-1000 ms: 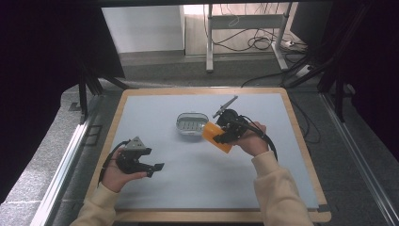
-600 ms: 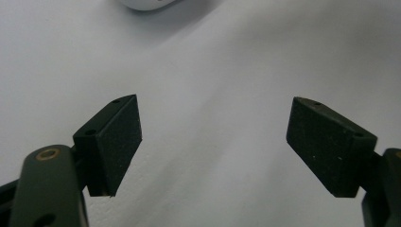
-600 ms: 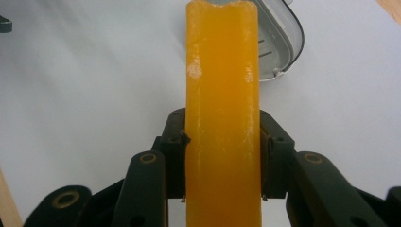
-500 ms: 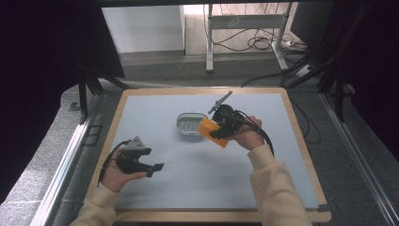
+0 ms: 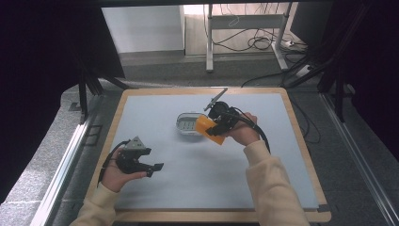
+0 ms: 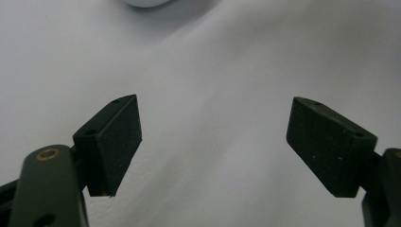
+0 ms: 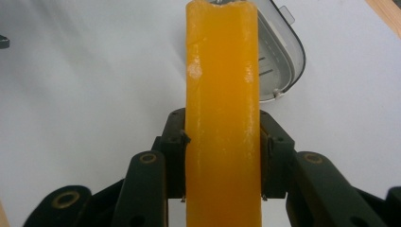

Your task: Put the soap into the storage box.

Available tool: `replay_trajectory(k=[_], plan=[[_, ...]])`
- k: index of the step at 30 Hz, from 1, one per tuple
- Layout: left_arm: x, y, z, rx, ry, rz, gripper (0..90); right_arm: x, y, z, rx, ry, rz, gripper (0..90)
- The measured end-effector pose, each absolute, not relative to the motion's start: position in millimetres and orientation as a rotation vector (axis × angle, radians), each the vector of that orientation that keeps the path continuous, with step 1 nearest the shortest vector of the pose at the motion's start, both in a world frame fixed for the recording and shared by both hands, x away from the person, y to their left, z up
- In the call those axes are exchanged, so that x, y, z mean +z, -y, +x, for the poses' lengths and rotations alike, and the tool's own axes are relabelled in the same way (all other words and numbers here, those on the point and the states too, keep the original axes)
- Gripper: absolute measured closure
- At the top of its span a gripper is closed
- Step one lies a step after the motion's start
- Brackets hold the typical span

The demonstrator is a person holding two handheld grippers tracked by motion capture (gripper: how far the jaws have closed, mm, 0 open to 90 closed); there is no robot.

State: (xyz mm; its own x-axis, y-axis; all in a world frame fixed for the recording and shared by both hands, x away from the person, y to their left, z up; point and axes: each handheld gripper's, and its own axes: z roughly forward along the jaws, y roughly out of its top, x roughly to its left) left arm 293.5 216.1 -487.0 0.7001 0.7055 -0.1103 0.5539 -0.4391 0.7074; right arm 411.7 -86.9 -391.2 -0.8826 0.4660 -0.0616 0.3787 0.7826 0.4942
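Right claw (image 5: pixel 212 128) clamped across the narrow faces of an orange block (image 5: pixel 207 129), apparently a bar of soap, held just above the near right edge of a small clear tray (image 5: pixel 184 123) on the grey desk (image 5: pixel 188 179). In the right gripper view the block (image 7: pixel 222 118) runs straight out between the 2 pads, its far end overlapping the rim of the tray (image 7: pixel 288 52), which looks like a ribbed soap dish. Left claw (image 5: pixel 155 168) rests low over the desk at the near left, well apart from the tray; its 2 pads (image 6: pixel 113 142) stand wide apart with nothing between them.

Step in hand, as judged: placing the block in the tray. To do it well, carry the block leftward until its far end sits over the tray's middle, align its long axis with the tray's long axis, and lower it flat before releasing. Releasing while the block overhangs the rim would likely tip it out or shift the light tray. The idle left claw could steady the tray if it slides.
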Motion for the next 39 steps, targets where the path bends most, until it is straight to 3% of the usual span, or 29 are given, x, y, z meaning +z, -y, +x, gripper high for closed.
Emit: replay_trajectory(k=[39], plan=[[-486,-218,294,0.266,-0.956,2.154,18.8,-388,62,437,0.693,-2.798,0.606,61.7]])
